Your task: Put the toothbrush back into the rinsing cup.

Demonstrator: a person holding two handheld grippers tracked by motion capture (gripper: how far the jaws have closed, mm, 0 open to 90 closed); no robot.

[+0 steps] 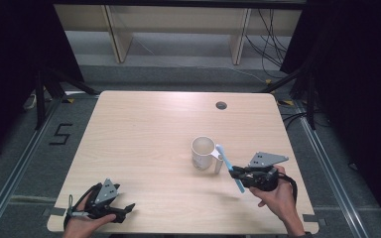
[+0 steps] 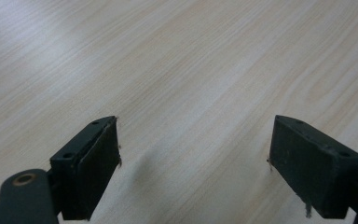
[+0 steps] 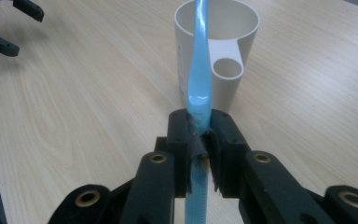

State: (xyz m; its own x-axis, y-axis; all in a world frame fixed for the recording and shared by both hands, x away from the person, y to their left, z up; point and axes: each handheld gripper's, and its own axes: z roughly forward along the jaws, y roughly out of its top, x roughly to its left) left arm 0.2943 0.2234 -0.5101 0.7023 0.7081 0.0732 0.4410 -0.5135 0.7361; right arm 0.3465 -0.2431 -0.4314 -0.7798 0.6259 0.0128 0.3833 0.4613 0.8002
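A white cup (image 1: pixel 203 151) with a small side tube (image 3: pixel 227 69) stands upright on the right half of the table. My right gripper (image 1: pixel 234 172) is just right of it, shut on a light blue toothbrush (image 1: pixel 226 163). In the right gripper view the jaws (image 3: pixel 200 135) pinch the toothbrush (image 3: pixel 199 60) at mid-length. Its far end slants up over the cup's mouth (image 3: pixel 216 28), and its ribbed end points back toward the hand. My left gripper (image 1: pixel 126 210) rests near the front left edge, open (image 2: pixel 193 154), with bare wood between its pads.
The light wooden table (image 1: pixel 144 129) has a round cable hole (image 1: pixel 221 105) at the back right. The open left gripper (image 3: pixel 21 28) sits far off across the table. Pale shelving and cables stand behind the table, dark curtains at both sides.
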